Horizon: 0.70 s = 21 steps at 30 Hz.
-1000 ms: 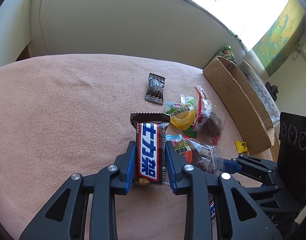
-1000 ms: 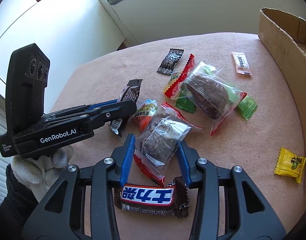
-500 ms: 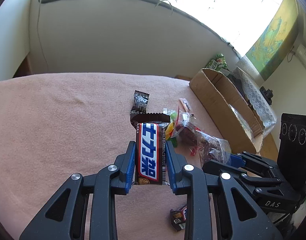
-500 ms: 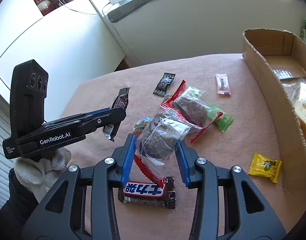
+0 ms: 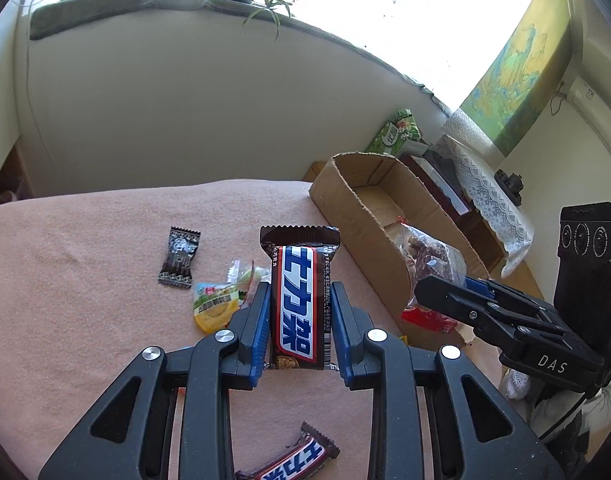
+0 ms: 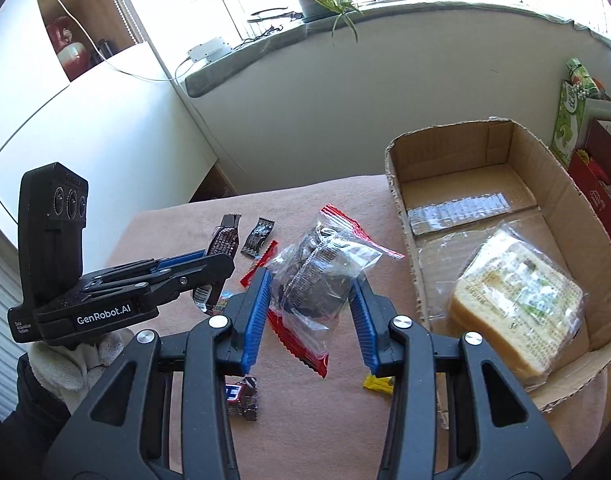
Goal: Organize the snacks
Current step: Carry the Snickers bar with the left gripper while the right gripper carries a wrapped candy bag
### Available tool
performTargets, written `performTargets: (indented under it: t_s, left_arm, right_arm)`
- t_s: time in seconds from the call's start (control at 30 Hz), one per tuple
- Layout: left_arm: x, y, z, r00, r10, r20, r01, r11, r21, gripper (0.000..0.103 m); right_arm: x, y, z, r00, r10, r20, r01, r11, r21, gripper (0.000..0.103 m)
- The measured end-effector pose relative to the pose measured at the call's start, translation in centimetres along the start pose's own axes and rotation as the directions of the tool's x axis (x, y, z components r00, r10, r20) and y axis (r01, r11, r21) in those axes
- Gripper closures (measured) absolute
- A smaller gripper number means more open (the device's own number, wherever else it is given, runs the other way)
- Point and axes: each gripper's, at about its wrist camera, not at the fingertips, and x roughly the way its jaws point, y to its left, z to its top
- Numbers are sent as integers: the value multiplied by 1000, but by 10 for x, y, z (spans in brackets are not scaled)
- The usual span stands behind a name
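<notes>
Left gripper [image 5: 299,322]: jaws nearly closed, clamping a chocolate bar [image 5: 299,300] by its long edges, lifted off the pink blanket [image 5: 85,280]. Left of those jaws: black candy [image 5: 179,257] and yellow jelly cup [image 5: 215,306]; below them, second chocolate bar [image 5: 297,460]. Right gripper [image 6: 311,292]: jaws part-open, pressed on a clear cake packet [image 6: 321,272], held up. Right of its jaws: cardboard box [image 6: 401,216] with wrapped bread [image 6: 517,304] inside.
</notes>
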Motion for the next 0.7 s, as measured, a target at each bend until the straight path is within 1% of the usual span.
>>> performTargets:
  t_s: [0.2, 0.33, 0.7]
  left_arm:
    - [20, -30, 18, 1000, -22, 2, 22, 999, 36, 76]
    - [35, -46, 27, 999, -31, -4, 32, 998, 49, 76]
    - [76, -72, 46, 998, -39, -39, 42, 996, 76, 76]
  right_arm:
    - [-7, -30, 18, 999, -44, 26, 43, 999, 11, 61]
    - [-7, -54, 28, 997, -67, 25, 67, 997, 28, 61]
    - [2, -106, 50, 992, -125, 8, 124, 991, 46, 61]
